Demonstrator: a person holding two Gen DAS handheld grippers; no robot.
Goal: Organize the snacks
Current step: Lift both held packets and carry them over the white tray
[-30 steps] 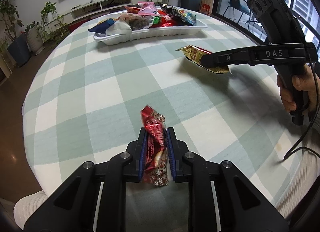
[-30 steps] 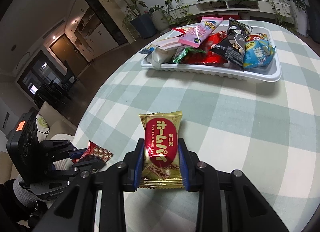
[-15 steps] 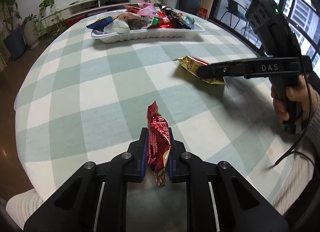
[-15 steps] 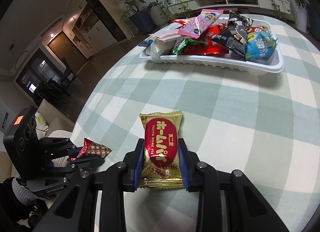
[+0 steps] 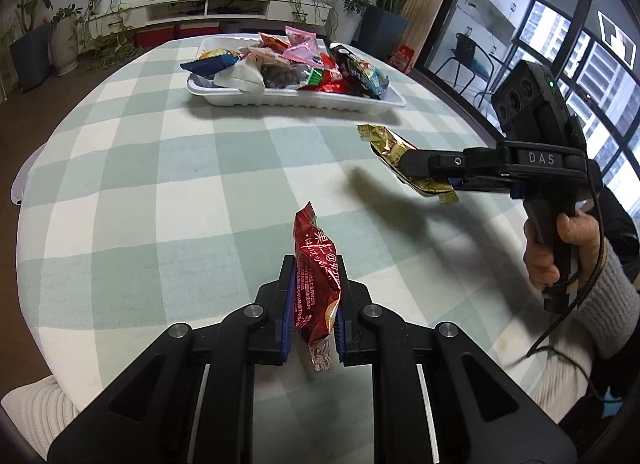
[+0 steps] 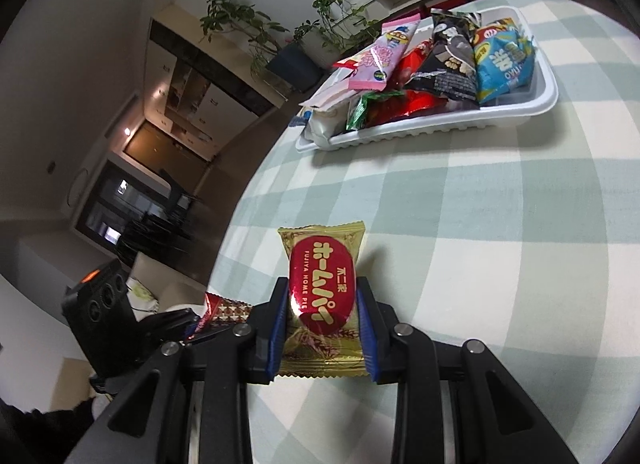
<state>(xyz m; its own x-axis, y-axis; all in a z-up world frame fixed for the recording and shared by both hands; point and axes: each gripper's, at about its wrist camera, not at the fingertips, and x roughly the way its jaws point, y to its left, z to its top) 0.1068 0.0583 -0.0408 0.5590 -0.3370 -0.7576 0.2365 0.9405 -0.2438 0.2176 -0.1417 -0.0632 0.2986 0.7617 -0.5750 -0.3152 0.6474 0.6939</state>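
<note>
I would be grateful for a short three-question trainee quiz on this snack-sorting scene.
1. True or false: the left gripper is shut on the red snack packet.
2. What does the right gripper hold?
A. blue bag
B. gold snack packet
C. nothing
3. Fill in: the white tray holds ____ snack packets.

Key:
1. true
2. B
3. several

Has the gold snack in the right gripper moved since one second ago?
Yes. In the left wrist view the gold snack in the right gripper now hangs above the checked tablecloth, casting a separate shadow; earlier it lay lower.
</note>
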